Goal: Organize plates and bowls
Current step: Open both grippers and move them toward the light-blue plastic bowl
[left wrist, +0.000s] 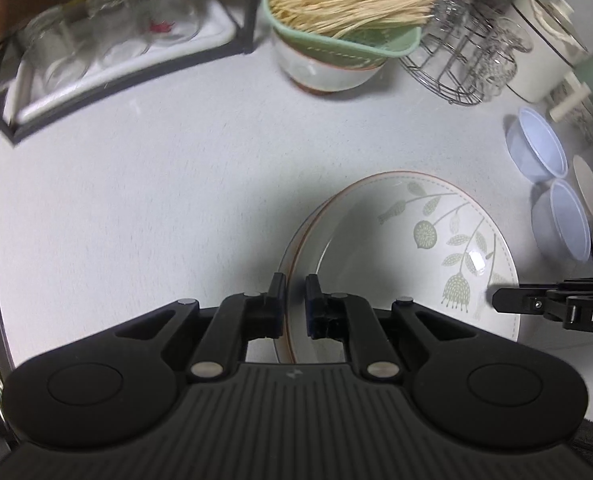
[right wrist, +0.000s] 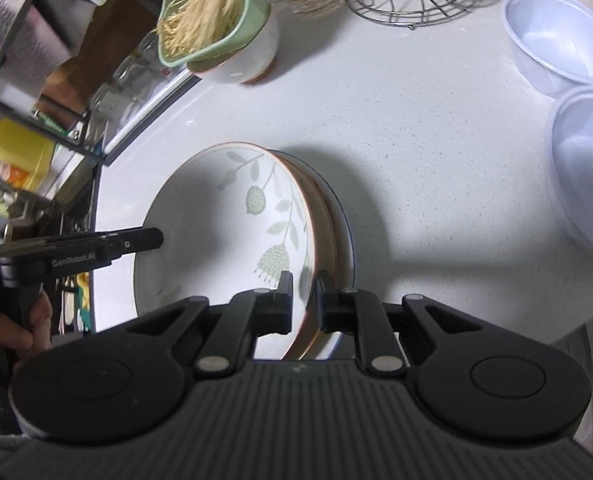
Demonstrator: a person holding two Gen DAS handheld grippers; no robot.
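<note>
A white plate with a green leaf pattern and a red-brown rim [left wrist: 408,248] lies on top of a stack of plates on the white counter; it also shows in the right wrist view [right wrist: 224,240]. My left gripper [left wrist: 295,286] is shut on the left rim of this plate. My right gripper [right wrist: 304,282] is shut on the opposite rim of the same plate, with lower plates [right wrist: 342,236] showing beside it. Two translucent white bowls [right wrist: 560,36] stand to the right. A white ceramic bowl [left wrist: 328,72] holding a green colander of noodles [left wrist: 336,4] stands at the back.
A black-framed rack with glass jars on a white tray [left wrist: 108,40] stands at the back left. A wire cup stand [left wrist: 456,68] and a white pot [left wrist: 544,40] stand at the back right. The counter edge runs along the left.
</note>
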